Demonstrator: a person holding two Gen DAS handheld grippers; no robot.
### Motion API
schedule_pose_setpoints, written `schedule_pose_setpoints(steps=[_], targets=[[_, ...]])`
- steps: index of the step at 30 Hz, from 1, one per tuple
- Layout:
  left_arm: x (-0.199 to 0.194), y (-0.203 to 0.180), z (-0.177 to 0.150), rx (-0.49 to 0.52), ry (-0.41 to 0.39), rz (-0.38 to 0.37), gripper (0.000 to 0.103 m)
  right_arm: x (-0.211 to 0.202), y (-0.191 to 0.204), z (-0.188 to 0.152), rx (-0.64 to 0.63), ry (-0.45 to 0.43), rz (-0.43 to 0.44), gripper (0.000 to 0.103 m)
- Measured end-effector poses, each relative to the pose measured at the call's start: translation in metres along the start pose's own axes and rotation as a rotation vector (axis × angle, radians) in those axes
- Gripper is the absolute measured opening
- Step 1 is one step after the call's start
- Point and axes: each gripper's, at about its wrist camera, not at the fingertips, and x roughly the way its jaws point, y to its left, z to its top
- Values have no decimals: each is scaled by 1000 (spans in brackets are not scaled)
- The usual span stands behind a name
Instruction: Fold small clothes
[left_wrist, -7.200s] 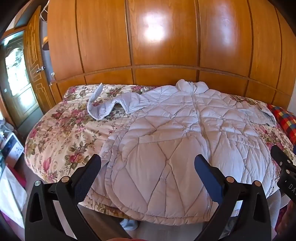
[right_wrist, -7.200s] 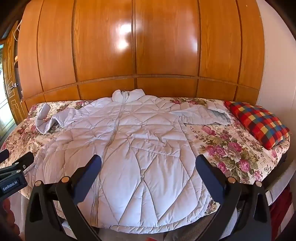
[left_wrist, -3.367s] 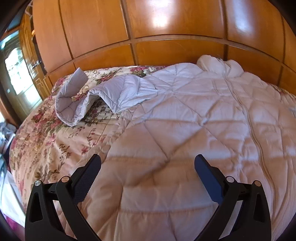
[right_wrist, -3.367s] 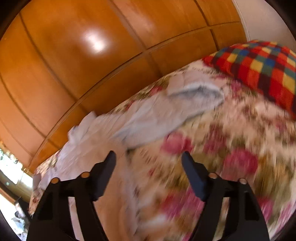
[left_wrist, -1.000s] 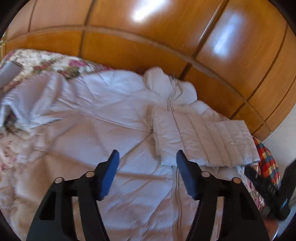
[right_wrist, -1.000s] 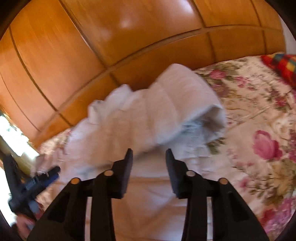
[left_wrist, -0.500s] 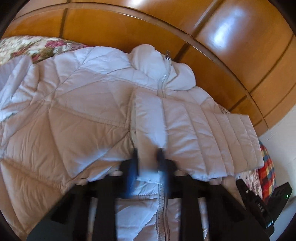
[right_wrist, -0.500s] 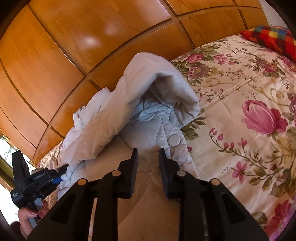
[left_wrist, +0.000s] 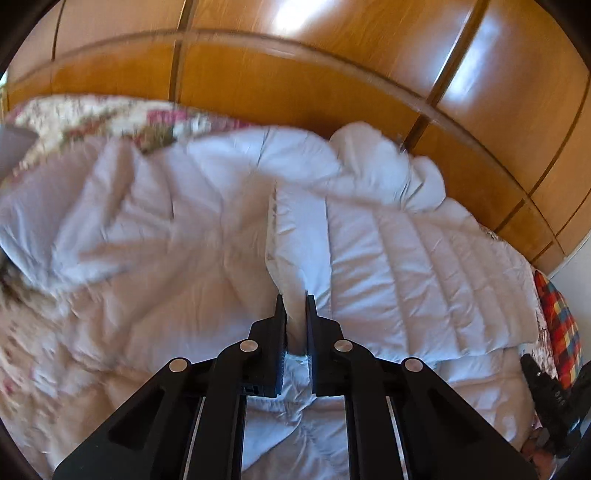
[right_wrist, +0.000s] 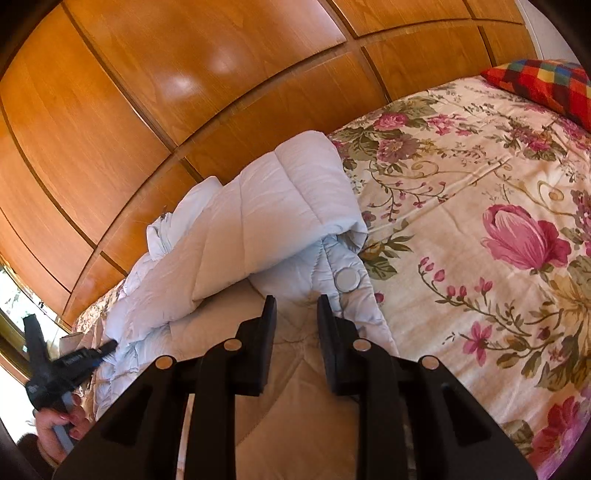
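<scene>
One bed (right_wrist: 461, 206) fills both views, spread with a flowered cover, and it bears everything else; behind it runs a wall of glossy wooden panels (right_wrist: 155, 85). One pale quilted jacket (left_wrist: 192, 240) lies flat on that cover with its collar (left_wrist: 373, 158) toward the panels. Two sleeves show: the one on the right of the left wrist view (left_wrist: 424, 280) is folded across the chest, its cuff end lying near the zip line, while the other (left_wrist: 22, 221) trails off at the left edge, blurred. One checked cushion (right_wrist: 543, 85) in red, yellow, blue and green sits on the bed's far corner, well apart from the jacket. One round snap button (right_wrist: 347, 279) shows on the pale blue lining near the folded sleeve's shoulder.

Two grippers are in view. The left gripper (left_wrist: 295, 306) has its jaws pressed nearly together, pinching the cuff end of the folded sleeve, and a strip of fabric stands up between its fingers (left_wrist: 279, 325). The right gripper (right_wrist: 293, 306) hovers just over the jacket below the snap, its jaws a narrow gap apart; nothing is seen pinched between them. One hand (right_wrist: 61, 421) with painted nails holds the left gripper's handle at the lower left of the right wrist view.
</scene>
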Motion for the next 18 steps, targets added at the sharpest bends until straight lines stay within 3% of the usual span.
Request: schedule_pose_setpoints(steps=[3,7,9,16,18], targets=[[-1,3,-9,4,-35,-23,14,-15,15,2,-63,-23,-38,24],[-4,10,-12,-30,-47,-76,17,-31,66,14,-320,-85,-56,25],[-4,11,-11,-37,-50,-85,17,-21,77,25,-366,-72,-63,27],[7,7,-4,-8,-46,-17,16,51,48,51,-274,77,-252,25],[13,9,-6,-17,-38,-26,16,63,31,47,-221,99,-254,25]])
